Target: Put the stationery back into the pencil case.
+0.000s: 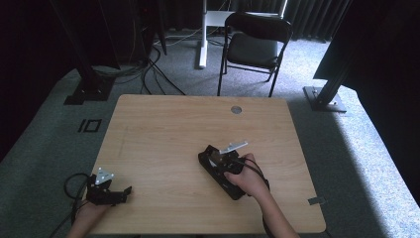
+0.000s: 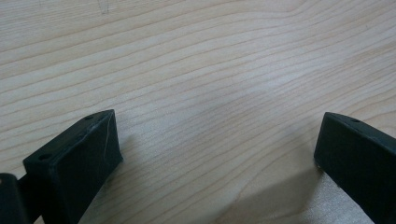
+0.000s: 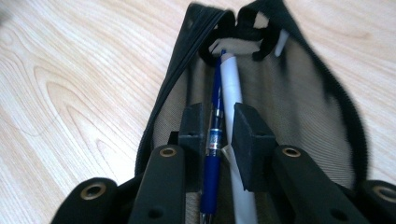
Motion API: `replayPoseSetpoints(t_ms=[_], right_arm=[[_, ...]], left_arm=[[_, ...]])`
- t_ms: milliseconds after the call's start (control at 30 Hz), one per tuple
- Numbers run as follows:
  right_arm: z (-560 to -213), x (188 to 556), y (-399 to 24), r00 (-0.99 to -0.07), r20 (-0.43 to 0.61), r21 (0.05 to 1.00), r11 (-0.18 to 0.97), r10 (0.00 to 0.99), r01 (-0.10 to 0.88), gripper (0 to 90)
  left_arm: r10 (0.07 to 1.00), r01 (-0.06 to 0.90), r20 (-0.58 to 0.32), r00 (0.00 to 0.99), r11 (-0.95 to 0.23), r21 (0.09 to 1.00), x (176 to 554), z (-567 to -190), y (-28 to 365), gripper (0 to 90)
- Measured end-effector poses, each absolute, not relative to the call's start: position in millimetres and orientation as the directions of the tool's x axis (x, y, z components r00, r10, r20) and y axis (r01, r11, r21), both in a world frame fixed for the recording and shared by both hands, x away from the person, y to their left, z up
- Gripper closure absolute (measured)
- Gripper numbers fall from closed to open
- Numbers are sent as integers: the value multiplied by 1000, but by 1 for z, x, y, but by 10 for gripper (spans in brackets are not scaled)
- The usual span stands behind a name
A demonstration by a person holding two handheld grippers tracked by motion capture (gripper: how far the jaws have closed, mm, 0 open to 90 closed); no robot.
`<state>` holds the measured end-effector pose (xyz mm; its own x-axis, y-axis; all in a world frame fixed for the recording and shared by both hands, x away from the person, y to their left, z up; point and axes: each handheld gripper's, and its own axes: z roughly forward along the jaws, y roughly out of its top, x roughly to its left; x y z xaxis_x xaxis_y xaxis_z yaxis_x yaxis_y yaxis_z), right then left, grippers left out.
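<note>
Right gripper view: right gripper (image 3: 219, 133) fingers closed on a blue ballpoint pen (image 3: 212, 140) and white pen (image 3: 232, 88) inside the black mesh pouch (image 3: 289, 98). Recommend lifting straight, clear of the zip. Left gripper (image 2: 217, 154) fingers spread, empty, over the wooden surface (image 2: 196, 60).

Both grippers are black: the left gripper (image 1: 110, 191) carries a grey three-cornered plate on top and a looping black cable at 9 o'clock, the right gripper (image 3: 219, 128) blocky jaws on arms with brass-ringed holes (forearms bare).
</note>
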<state>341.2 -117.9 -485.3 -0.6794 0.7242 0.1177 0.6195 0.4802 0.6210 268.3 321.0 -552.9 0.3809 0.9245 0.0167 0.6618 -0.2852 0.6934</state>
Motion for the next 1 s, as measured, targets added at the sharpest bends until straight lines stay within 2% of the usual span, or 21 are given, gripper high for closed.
replayPoseSetpoints(t_ms=[500, 1000], right_arm=[[-458, 338, -134, -675, 119, 703, 419, 728, 575, 683], [-449, 341, -152, -634, 122, 761, 339, 763, 554, 546]], left_arm=[[924, 661, 18, 382, -287, 693, 268, -553, 321, 6], [924, 661, 18, 382, -287, 693, 268, -553, 321, 6]])
